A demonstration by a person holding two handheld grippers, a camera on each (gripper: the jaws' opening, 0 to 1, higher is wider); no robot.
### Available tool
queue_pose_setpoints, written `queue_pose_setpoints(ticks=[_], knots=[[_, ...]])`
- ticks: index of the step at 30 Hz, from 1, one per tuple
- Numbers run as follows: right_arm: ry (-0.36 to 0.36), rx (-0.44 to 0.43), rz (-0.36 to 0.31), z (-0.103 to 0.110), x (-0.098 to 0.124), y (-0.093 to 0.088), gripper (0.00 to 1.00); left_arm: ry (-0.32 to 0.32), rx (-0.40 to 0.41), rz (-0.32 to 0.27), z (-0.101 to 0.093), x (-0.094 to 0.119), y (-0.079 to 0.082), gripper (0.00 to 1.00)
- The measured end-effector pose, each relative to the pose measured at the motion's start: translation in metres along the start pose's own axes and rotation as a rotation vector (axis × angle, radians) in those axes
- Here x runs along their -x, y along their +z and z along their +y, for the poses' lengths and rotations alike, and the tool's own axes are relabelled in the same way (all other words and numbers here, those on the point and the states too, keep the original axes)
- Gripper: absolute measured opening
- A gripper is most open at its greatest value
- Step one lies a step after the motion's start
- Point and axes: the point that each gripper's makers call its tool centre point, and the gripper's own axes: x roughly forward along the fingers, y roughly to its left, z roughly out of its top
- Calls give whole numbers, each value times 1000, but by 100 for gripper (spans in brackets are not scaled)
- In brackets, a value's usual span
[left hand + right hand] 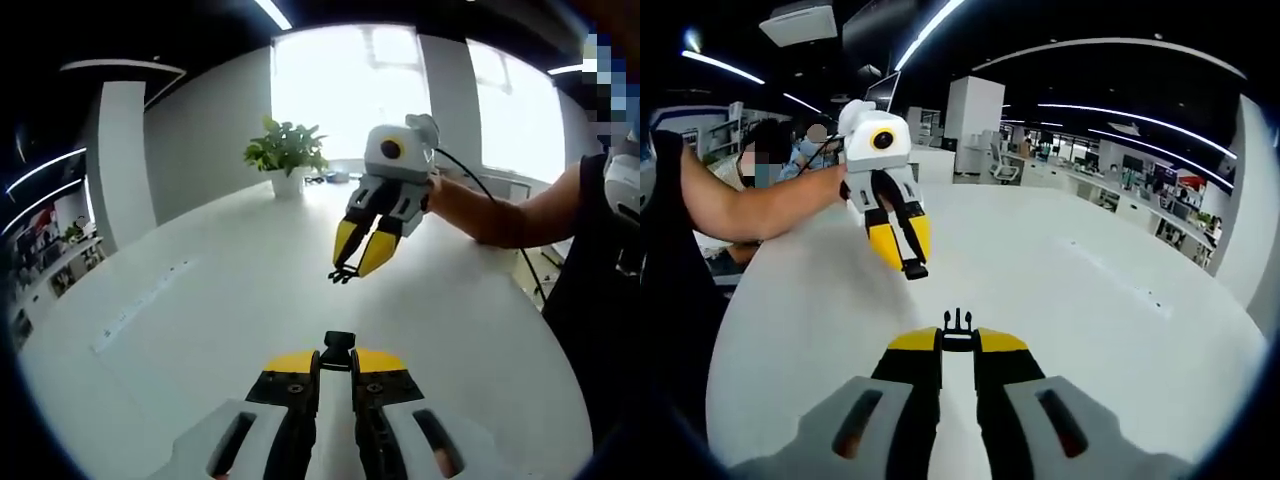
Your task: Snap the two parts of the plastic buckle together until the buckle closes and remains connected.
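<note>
My left gripper (pixel 336 362) is shut on the black socket half of the buckle (pixel 339 344), which sticks out past its yellow tips. Beyond it, above the white table (pixel 220 270), hangs my right gripper (pixel 358 268), shut on the black pronged half (pixel 345 274). In the right gripper view, my right gripper (pixel 957 347) holds the pronged half (pixel 957 325) with its prongs pointing forward. My left gripper (pixel 908 262) hangs ahead at the left with the socket half (pixel 915 269) at its tips. The two halves are apart and roughly face each other.
A potted plant (pixel 286 155) stands at the table's far edge by the bright windows. A long flush strip (pixel 140 305) runs along the table at the left. The person's forearm (pixel 500 215) reaches in from the right; office desks (pixel 1110 195) lie beyond the table.
</note>
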Motion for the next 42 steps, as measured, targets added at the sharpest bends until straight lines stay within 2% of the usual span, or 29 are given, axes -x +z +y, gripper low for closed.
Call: queue_pose_setpoints(ticks=[18,42], knots=[[-2,6,1,23,10,-6,11,4,-9,10,-20,5,-7,10],[14,12,-5,34,11,-7,11,-3,-23,22,-33,10,-12,10]])
